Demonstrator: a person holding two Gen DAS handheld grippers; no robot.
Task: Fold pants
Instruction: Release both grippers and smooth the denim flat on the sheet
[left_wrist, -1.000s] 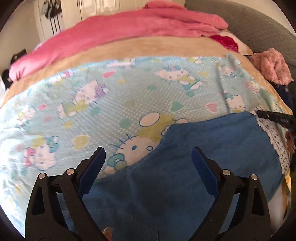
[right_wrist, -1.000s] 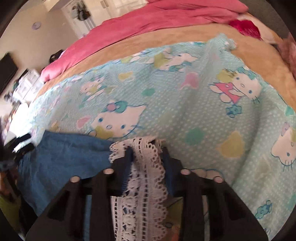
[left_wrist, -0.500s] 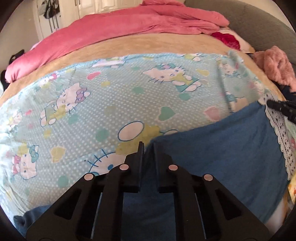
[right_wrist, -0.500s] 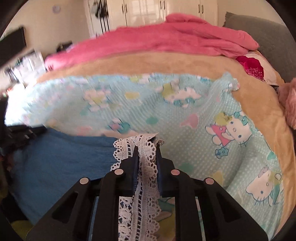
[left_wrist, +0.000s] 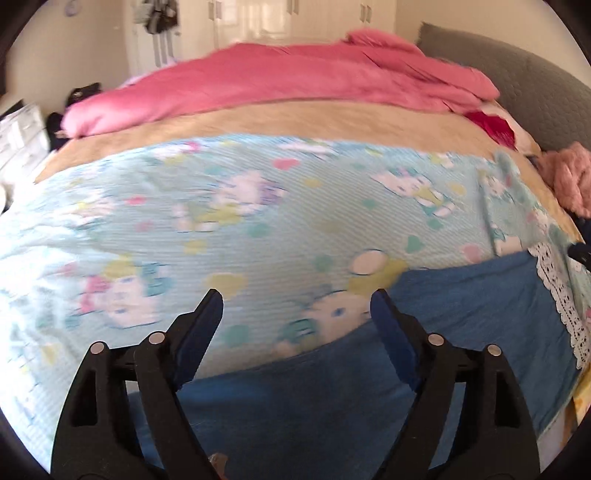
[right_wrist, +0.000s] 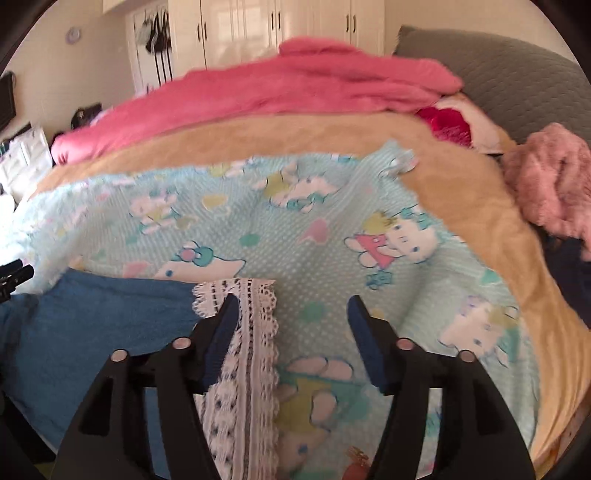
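The blue pants (left_wrist: 424, 354) lie flat on the light blue cartoon-cat sheet (left_wrist: 258, 229), with a white lace hem (left_wrist: 557, 295) at their right end. My left gripper (left_wrist: 295, 306) is open and empty, over the pants' near left edge. In the right wrist view the pants (right_wrist: 103, 332) lie at the lower left with the lace hem (right_wrist: 247, 339) running down the middle. My right gripper (right_wrist: 290, 310) is open, its left finger over the lace and holding nothing. The right gripper's tip shows at the left wrist view's right edge (left_wrist: 580, 253).
A pink blanket (right_wrist: 277, 92) lies across the back of the bed over a tan blanket (right_wrist: 295, 144). A grey headboard (right_wrist: 517, 70) and a fuzzy pink garment (right_wrist: 550, 184) are at the right. White wardrobes (right_wrist: 258, 29) stand behind.
Both grippers were shut on the pants half a second ago; both have opened and let go. The pants now lie flat on the sheet, and the left wrist view has shifted left.
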